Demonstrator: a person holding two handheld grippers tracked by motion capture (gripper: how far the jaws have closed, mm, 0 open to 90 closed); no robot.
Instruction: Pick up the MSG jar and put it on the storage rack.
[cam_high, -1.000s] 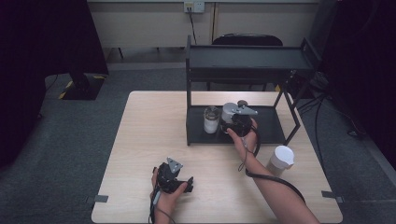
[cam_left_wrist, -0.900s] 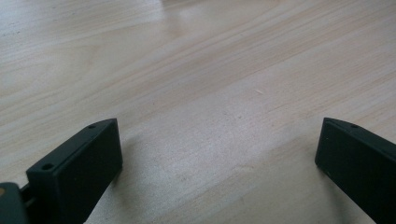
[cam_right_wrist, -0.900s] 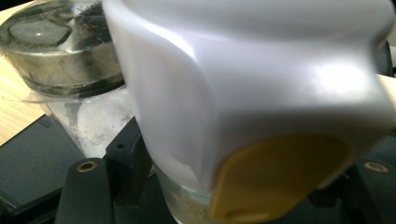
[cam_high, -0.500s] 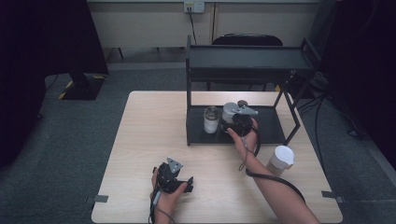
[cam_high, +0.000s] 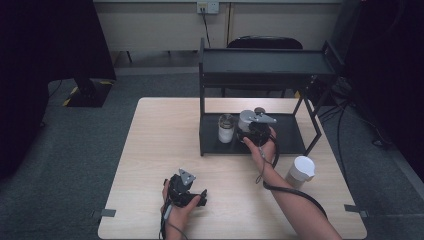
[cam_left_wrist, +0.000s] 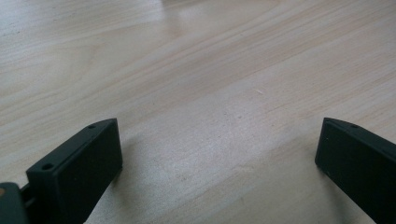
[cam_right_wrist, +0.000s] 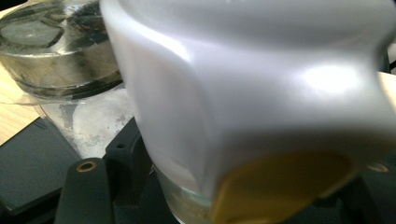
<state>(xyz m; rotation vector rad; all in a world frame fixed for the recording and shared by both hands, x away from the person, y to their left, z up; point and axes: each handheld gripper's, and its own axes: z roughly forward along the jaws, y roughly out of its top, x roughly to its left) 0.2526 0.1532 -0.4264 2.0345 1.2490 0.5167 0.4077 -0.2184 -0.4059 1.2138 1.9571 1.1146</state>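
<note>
Your white-capped jar (cam_high: 246, 120) stands upright on the lower shelf (cam_high: 290, 142) of the black rack, just beside a second glass jar (cam_high: 226, 128) with a clear lid. In the right gripper view its glossy white cap (cam_right_wrist: 243, 84) has a yellow part (cam_right_wrist: 280, 186) over a glass body.

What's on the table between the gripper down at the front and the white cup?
Only the person's right forearm. In the high view it crosses the bare table between the left gripper and the white cup.
</note>
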